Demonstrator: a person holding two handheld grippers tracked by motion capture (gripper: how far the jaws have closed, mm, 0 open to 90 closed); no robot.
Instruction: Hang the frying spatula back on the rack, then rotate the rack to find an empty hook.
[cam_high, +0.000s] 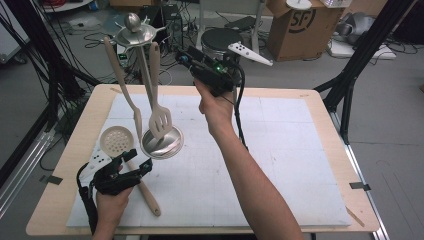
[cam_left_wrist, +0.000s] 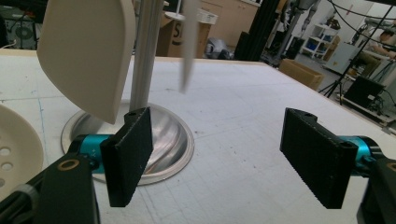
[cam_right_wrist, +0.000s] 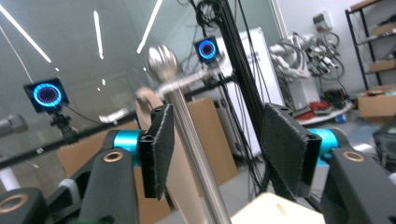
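A person works at a tabletop (cam_high: 310, 150) covered with a white gridded mat, hanging kitchen utensils on a metal utensil stand (cam_high: 148, 85). The stand has a round, shiny base (cam_high: 170, 148) resting on the mat, a slim upright pole, and a crown of hooks near the top capped by a metal ball (cam_high: 132, 21).

Two cream-coloured utensils already hang from the hooks, handles up, so that their heads dangle clear above the base: a slotted turner (cam_high: 159, 120) and a long-handled spoon (cam_high: 122, 80) to its left. A round perforated skimmer (cam_high: 116, 142) lies flat on the mat just beside the base, its wooden handle running towards the person; it appears to be waiting its turn.

The right hand-held gripper (cam_high: 186, 56) is raised high, level with the top of the stand and just to its right. In the right gripper view its two black jaws stand partly open; the pole (cam_right_wrist: 187, 135) and ball pass between them in the picture, close to the left jaw, but the pads do not press on anything. This suggests that it has nothing in its grip beside the hooks.

The left hand-held gripper (cam_high: 136, 160) rests low on the mat near the skimmer and the stand's base. In the left gripper view its jaws (cam_left_wrist: 224, 156) are wide open and empty, facing the base, with the turner's blade (cam_left_wrist: 88, 56) hanging just above the left jaw. It seems poised to steady the stand or pick up the skimmer next.
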